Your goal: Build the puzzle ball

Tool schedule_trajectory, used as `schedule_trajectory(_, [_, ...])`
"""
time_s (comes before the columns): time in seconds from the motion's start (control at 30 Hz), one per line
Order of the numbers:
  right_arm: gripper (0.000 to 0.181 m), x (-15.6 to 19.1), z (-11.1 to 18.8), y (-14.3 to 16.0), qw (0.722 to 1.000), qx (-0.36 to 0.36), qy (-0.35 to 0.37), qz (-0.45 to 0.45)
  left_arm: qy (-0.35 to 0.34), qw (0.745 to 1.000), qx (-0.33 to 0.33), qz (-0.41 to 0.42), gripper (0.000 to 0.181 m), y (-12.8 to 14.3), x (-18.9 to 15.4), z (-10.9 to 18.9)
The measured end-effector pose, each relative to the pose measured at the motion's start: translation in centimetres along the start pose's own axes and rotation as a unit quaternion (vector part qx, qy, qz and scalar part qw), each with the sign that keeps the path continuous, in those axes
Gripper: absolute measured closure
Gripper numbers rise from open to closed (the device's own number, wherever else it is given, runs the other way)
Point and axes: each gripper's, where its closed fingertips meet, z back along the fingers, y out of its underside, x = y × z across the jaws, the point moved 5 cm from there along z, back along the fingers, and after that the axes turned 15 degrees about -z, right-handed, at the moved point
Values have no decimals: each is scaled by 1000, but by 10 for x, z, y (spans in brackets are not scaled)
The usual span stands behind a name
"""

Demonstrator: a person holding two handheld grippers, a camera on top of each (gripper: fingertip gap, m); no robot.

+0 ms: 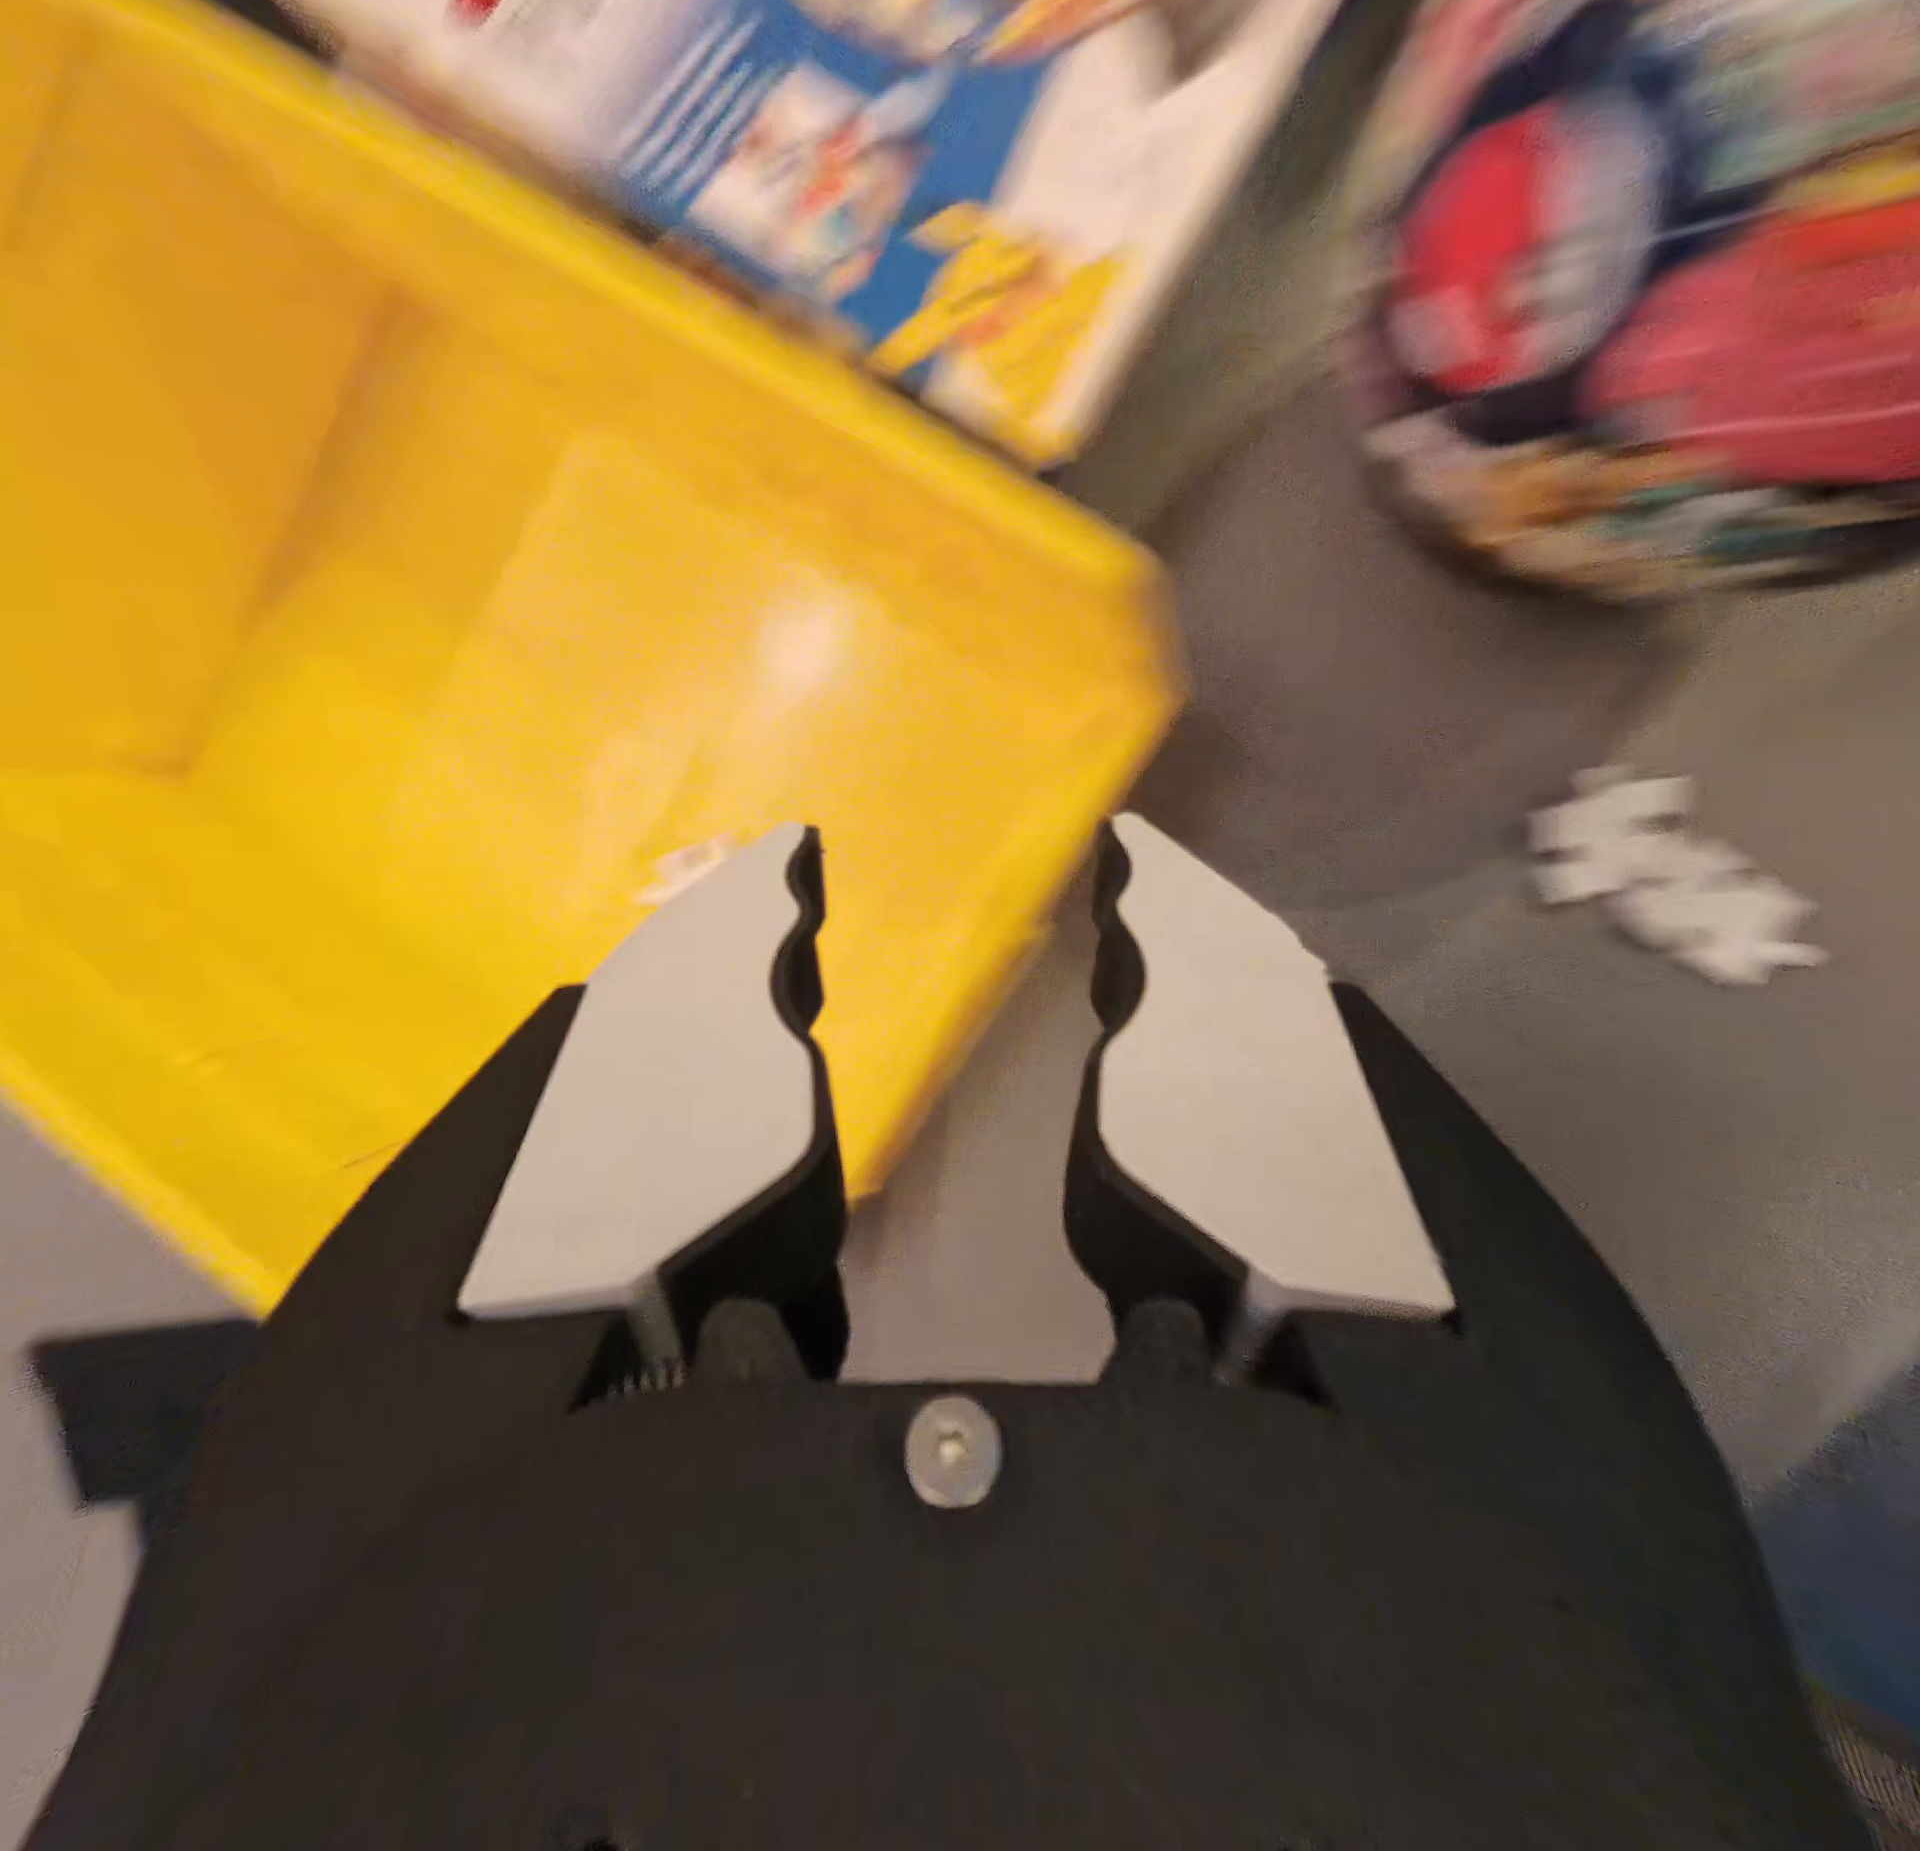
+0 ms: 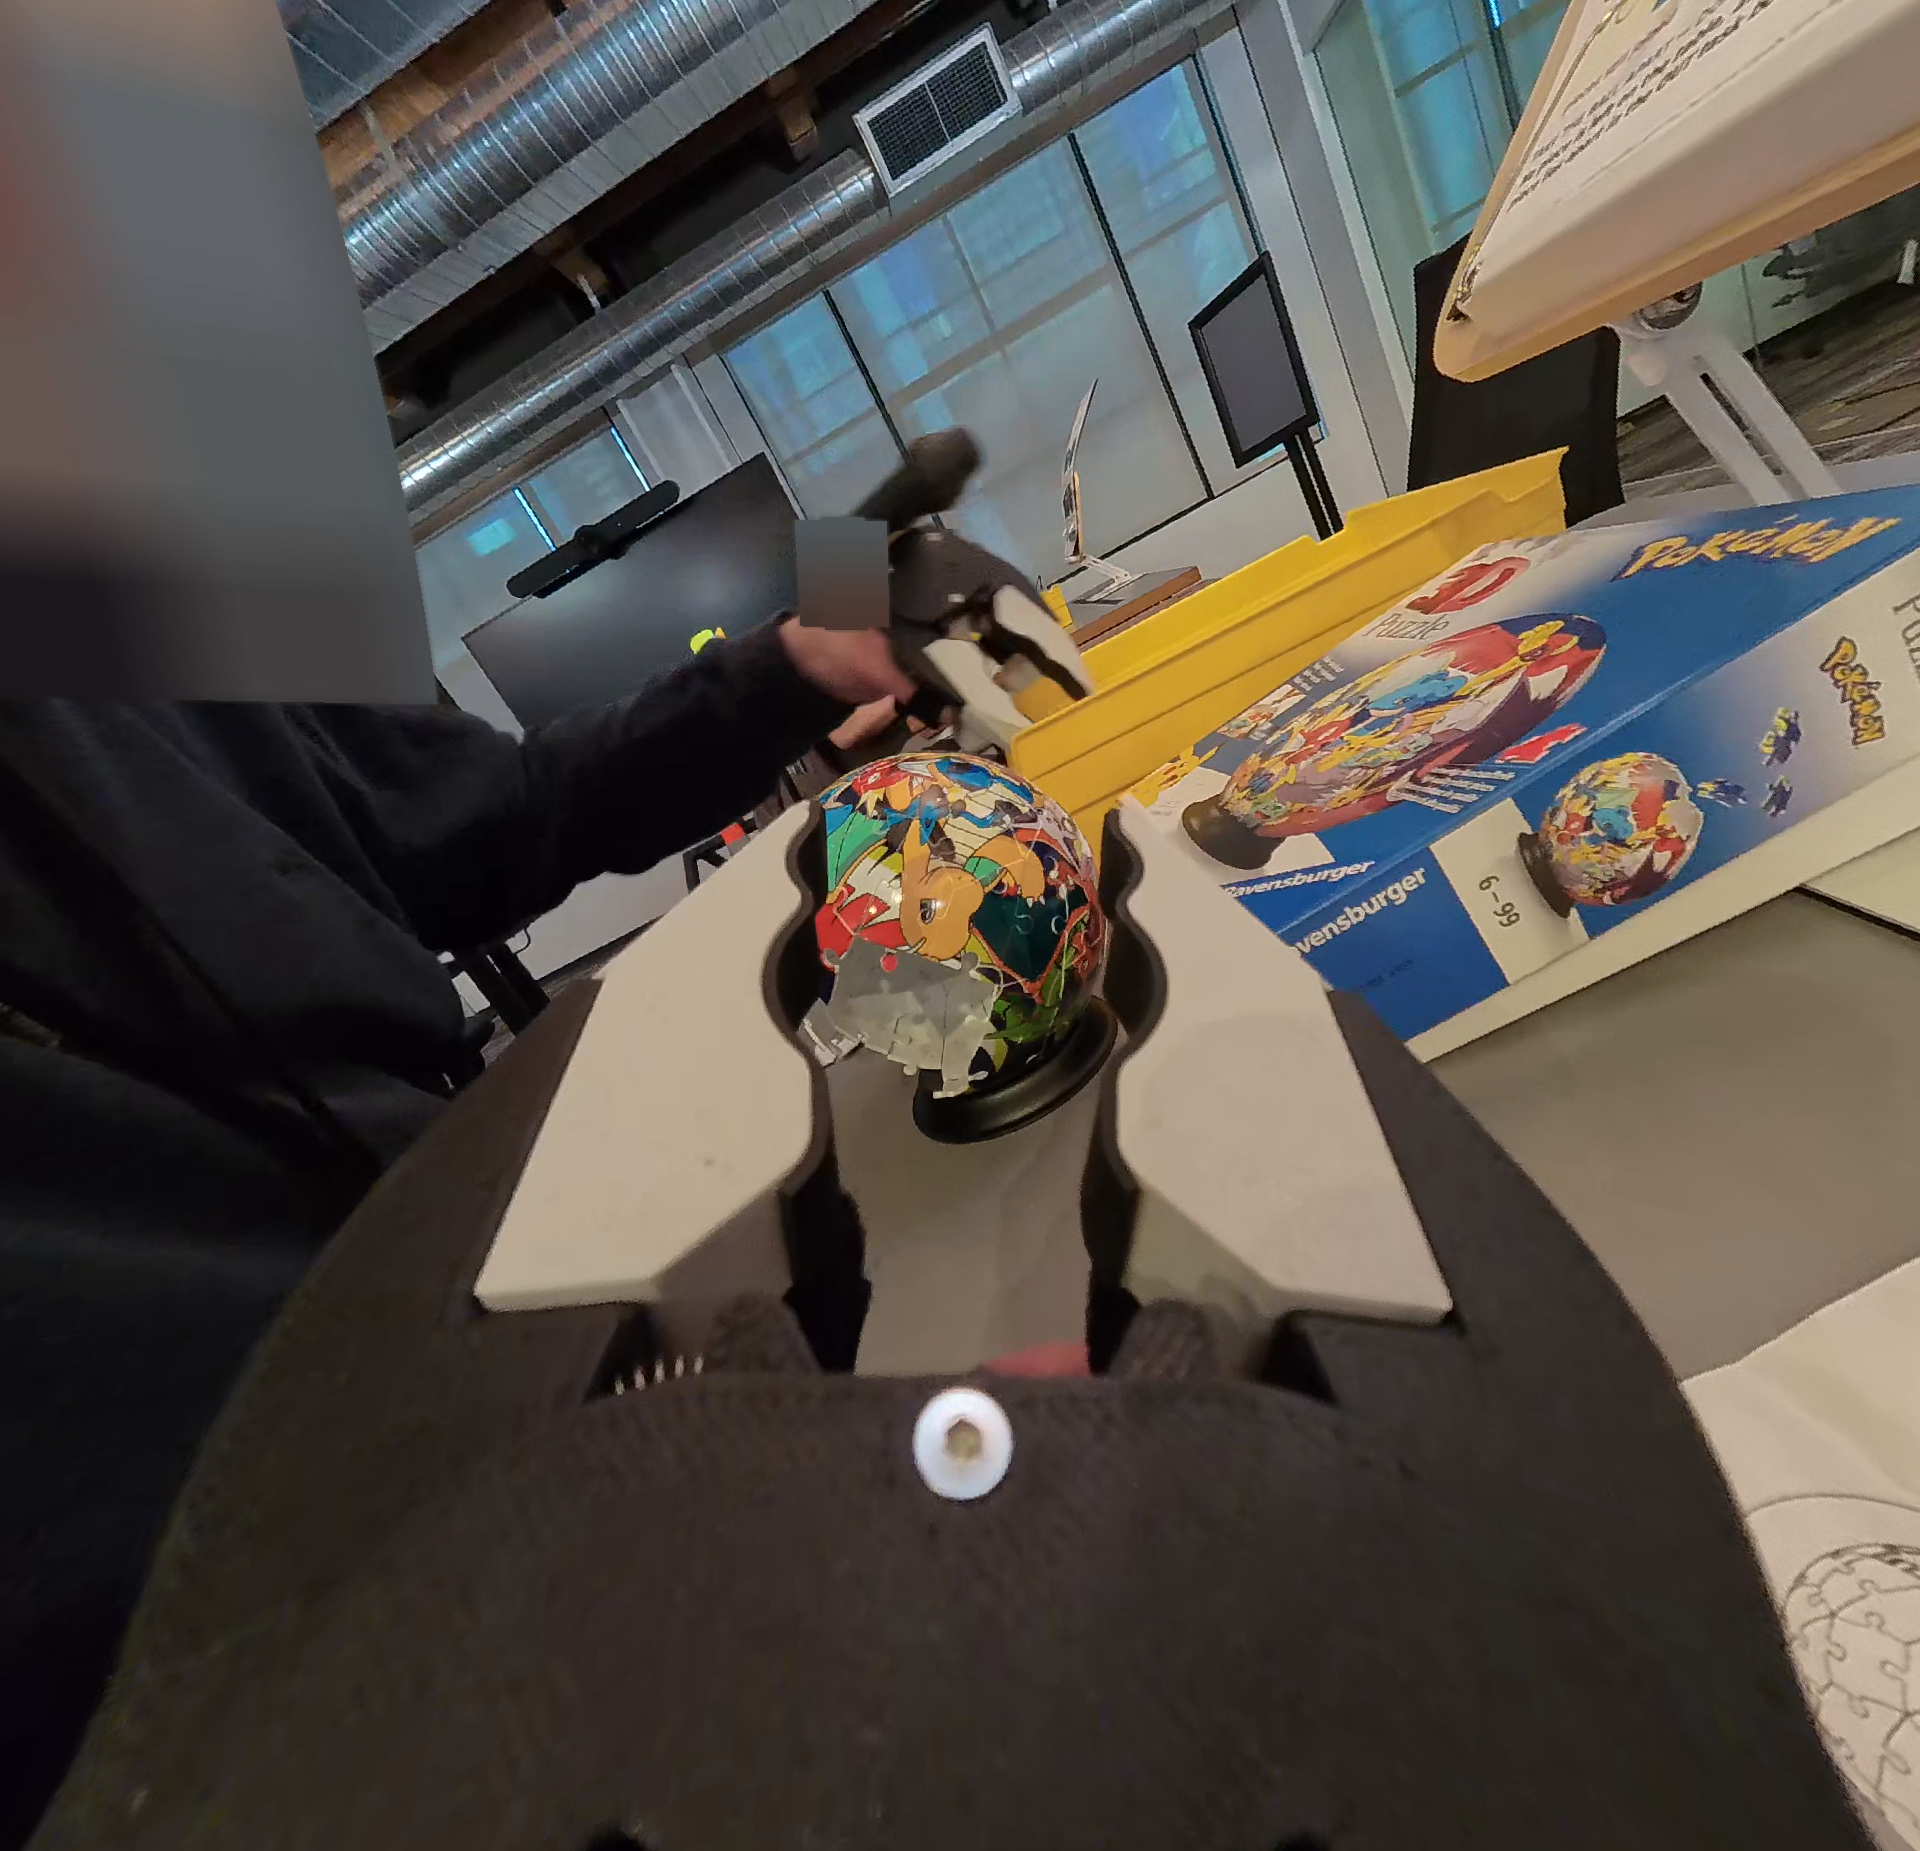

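Note:
The colourful puzzle ball (image 2: pixel 956 887) sits on a black stand (image 2: pixel 997 1095), with a patch of pale, unprinted pieces low on its left side. My right gripper (image 2: pixel 964 825) has a finger on each side of the ball, and the pads touch it. The ball shows blurred in the left wrist view (image 1: pixel 1538 274). My left gripper (image 1: pixel 961 845) is open and empty over the near corner of a yellow bin (image 1: pixel 416 451). A small pale piece (image 1: pixel 696 861) lies in the bin by the left fingertip. The left gripper also shows in the right wrist view (image 2: pixel 997 658), above the bin (image 2: pixel 1247 638).
The blue and white puzzle box (image 2: pixel 1558 762) lies behind the bin, also in the left wrist view (image 1: pixel 831 139). Loose white pieces (image 1: pixel 1673 876) lie on the grey table. A printed sheet (image 2: pixel 1849 1593) lies at the near right. A person's dark sleeve (image 2: pixel 520 814) reaches across at the left. About 30 cm separates my left fingertips from my right.

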Motion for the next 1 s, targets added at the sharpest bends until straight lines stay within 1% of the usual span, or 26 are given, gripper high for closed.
schedule_trajectory(0.03, [131, 0, 0, 0, 1000, 1, 0, 1, 3, 999, 32, 12, 136, 12, 20, -8])
schedule_trajectory(0.07, [131, 0, 0, 0, 1000, 2, 0, 1, 40, 997, 56, 37, 132, 22, 32, -19])
schedule_trajectory(0.1, [131, 0, 0, 0, 1000, 1, 0, 1, 62, 993, 87, 53, 127, 31, 42, -32])
schedule_trajectory(0.13, [131, 0, 0, 0, 1000, 1, 0, 1, 56, 991, 116, 36, 128, 40, 53, -45])
schedule_trajectory(0.17, [131, 1, 0, 1, 1000, 1, -1, 2, 66, 988, 136, 16, 130, 48, 58, -56])
schedule_trajectory(0.23, [131, 1, -1, 1, 1000, 3, -1, 3, 98, 978, 182, 33, 125, 63, 62, -76])
schedule_trajectory(0.27, [131, 1, -1, 1, 1000, 4, -2, 4, 101, 976, 193, 22, 127, 66, 64, -82])
schedule_trajectory(0.3, [131, 1, -1, 2, 1000, 5, -2, 4, 113, 976, 187, 18, 133, 65, 63, -85])
schedule_trajectory(0.33, [131, 1, -1, 2, 1000, 7, -3, 3, 120, 974, 193, 30, 133, 64, 65, -86])
schedule_trajectory(0.37, [131, 1, -1, 2, 1000, 8, -3, 3, 137, 970, 197, 41, 138, 63, 64, -87])
schedule_trajectory(0.4, [131, 1, -1, 2, 1000, 9, -3, 4, 144, 969, 195, 43, 145, 62, 65, -88])
schedule_trajectory(0.43, [131, 2, -1, 2, 1000, 8, -3, 5, 145, 970, 191, 37, 159, 62, 65, -88])
schedule_trajectory(0.6, [131, 3, -3, 4, 1000, 15, -3, 9, 138, 972, 189, 31, 160, 61, 63, -87])
schedule_trajectory(0.63, [131, 3, -3, 4, 1000, 16, -3, 9, 141, 972, 186, 34, 165, 61, 62, -87])
schedule_trajectory(0.67, [131, 3, -3, 4, 1000, 16, -4, 9, 134, 973, 188, 29, 166, 61, 63, -87])
schedule_trajectory(0.7, [131, 3, -3, 5, 1000, 16, -4, 9, 129, 972, 195, 17, 181, 61, 62, -85])
schedule_trajectory(0.9, [131, 3, -3, 5, 1000, 18, -4, 10, 115, 979, 170, 13, 181, 48, 65, -68])
schedule_trajectory(0.93, [131, 4, -3, 5, 1000, 19, -5, 10, 110, 979, 169, 15, 181, 47, 67, -64])
schedule_trajectory(1.0, [131, 4, -4, 6, 1000, 22, -5, 10, 89, 978, 188, 10, 181, 49, 74, -55])
